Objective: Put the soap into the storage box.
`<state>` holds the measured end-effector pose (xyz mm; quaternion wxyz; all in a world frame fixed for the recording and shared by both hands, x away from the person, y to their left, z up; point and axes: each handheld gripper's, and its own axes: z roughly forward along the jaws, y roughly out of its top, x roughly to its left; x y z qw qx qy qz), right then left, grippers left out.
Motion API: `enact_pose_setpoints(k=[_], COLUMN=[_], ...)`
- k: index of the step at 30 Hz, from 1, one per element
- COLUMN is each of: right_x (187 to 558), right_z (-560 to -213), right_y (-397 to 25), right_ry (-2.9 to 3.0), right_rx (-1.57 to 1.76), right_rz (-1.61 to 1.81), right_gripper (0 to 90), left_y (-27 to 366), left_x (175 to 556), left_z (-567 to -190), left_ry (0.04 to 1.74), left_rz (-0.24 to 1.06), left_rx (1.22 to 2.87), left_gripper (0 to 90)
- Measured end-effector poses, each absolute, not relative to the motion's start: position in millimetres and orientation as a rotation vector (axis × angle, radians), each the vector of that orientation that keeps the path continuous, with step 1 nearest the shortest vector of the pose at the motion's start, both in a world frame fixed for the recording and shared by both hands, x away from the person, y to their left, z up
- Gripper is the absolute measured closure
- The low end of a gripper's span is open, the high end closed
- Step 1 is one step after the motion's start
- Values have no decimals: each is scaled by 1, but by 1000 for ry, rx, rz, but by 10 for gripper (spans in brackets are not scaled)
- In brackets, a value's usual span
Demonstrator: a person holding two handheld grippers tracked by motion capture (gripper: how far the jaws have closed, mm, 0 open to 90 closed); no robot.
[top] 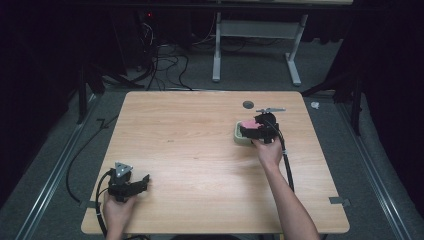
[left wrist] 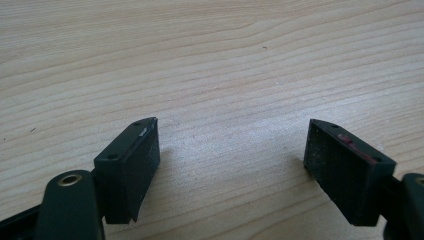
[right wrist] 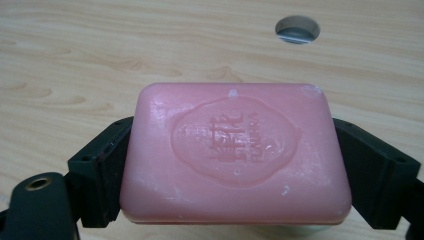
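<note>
My right tongs (right wrist: pixel 235 165) clamp the pink rectangular embossed soap bar (right wrist: pixel 235 152) by its short ends, level above the pale green soap dish (top: pixel 239 137) far right on the wooden table (top: pixel 200 150), while my left tongs (left wrist: pixel 232 170) rest spread apart, near left, out of the way.

Pink soap bar (right wrist: pixel 235 152): rectangular with rounded corners, an oval embossed seal with raised lettering on its top face (whitish specks on the skin). It lies flat and level, clamped at both short ends. In the high view it sits over a pale green dish (top: pixel 240 137), possibly a soap tray, on the right half of the surface (top: pixel 200 150).
</note>
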<state>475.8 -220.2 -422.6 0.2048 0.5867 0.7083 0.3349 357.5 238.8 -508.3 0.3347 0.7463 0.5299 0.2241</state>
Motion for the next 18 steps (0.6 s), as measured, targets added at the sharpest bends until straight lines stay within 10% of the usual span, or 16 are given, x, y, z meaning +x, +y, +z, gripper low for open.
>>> enact_pose_setpoints(k=[18], right_x=[497], right_z=[-436], right_y=[-215], right_ry=[1988], right_rx=[1713], right_rz=[890], right_gripper=[135], left_y=[239], left_x=[357], left_z=[-508], left_ry=[1382], left_rz=[585], left_rx=[1948], left_gripper=[228])
